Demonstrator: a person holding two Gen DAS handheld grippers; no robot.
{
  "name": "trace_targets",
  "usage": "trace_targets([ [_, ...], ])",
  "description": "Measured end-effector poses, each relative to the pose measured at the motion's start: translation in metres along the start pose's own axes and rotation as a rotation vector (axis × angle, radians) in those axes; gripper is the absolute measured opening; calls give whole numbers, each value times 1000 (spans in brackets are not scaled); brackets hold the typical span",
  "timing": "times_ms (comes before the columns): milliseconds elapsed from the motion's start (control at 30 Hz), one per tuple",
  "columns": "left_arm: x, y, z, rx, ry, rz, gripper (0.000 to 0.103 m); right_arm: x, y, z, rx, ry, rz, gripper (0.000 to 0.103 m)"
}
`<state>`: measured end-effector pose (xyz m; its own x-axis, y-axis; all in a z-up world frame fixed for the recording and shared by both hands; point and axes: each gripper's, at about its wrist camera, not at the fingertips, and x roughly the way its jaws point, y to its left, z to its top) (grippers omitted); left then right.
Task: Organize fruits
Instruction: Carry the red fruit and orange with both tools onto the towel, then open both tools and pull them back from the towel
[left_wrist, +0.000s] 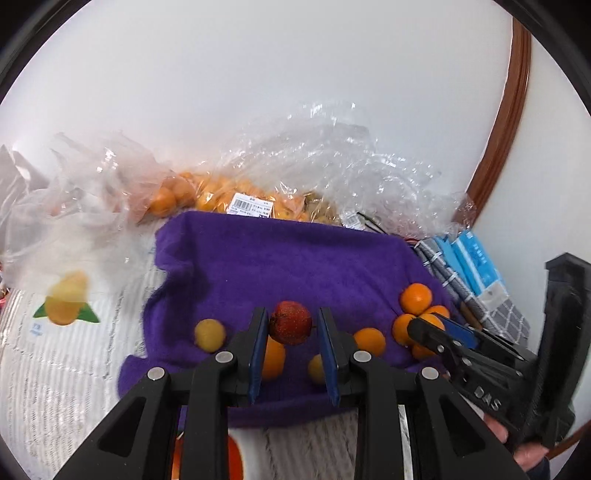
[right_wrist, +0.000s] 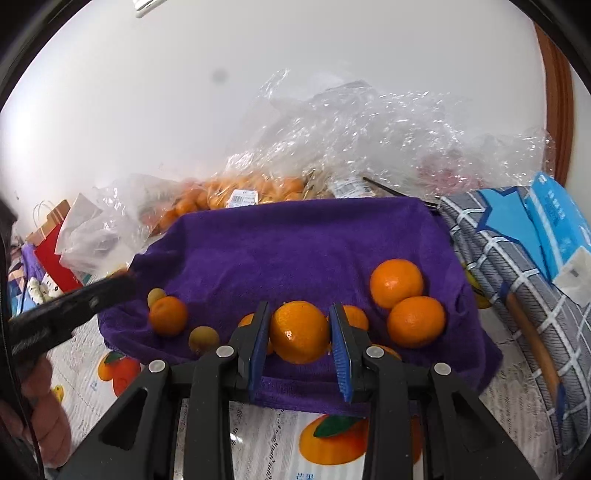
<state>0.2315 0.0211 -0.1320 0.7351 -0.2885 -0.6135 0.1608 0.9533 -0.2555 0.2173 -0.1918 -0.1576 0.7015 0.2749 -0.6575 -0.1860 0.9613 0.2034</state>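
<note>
Jaws clamping red fruit (left_wrist: 290, 322) and orange (right_wrist: 299, 331), purple towel (left_wrist: 280, 254) beneath, perhaps bagged oranges (left_wrist: 221, 195) behind

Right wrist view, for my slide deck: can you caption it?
Right gripper shut on an orange above the purple towel, loose oranges beside.

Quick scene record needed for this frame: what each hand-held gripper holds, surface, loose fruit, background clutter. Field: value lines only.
left hand-held gripper: shut on red fruit
right hand-held gripper: shut on orange
surface: purple towel over a fruit-print tablecloth
loose fruit on towel: several oranges, e.g., plus small yellowish fruits, e.g.
behind towel: clear plastic bags, one with bagged oranges
right of towel: grey checked cloth, blue packet
</note>
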Motion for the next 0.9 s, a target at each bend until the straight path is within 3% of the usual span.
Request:
trace_targets([
  [533, 21, -5, -15, 6, 54, -16, 26, 11, -8, -9, 23, 17, 14, 33],
  [600, 17, -7, -14, 5, 64, 14, 37, 6, -10, -9, 32, 16, 20, 41],
  [633, 12, -8, -13, 5, 66, 36, 40, 2, -10, -8, 38, 16, 13, 47],
  [733, -15, -10, -15, 7, 27, 72, 42, -23, -7, -4, 46, 7, -36, 51],
  [767, -28, -13, -16, 18, 13, 113, 47, -36, -4, -2, 43, -8, -58, 52],
  [833, -49, -19, -18, 39, -11, 175, 51, -62, 3, 1, 29, -34, -127, 63],
  [900, -72, -24, -22, 33, -32, 189, 59, -94, 12, 2, 18, -67, -172, 65],
])
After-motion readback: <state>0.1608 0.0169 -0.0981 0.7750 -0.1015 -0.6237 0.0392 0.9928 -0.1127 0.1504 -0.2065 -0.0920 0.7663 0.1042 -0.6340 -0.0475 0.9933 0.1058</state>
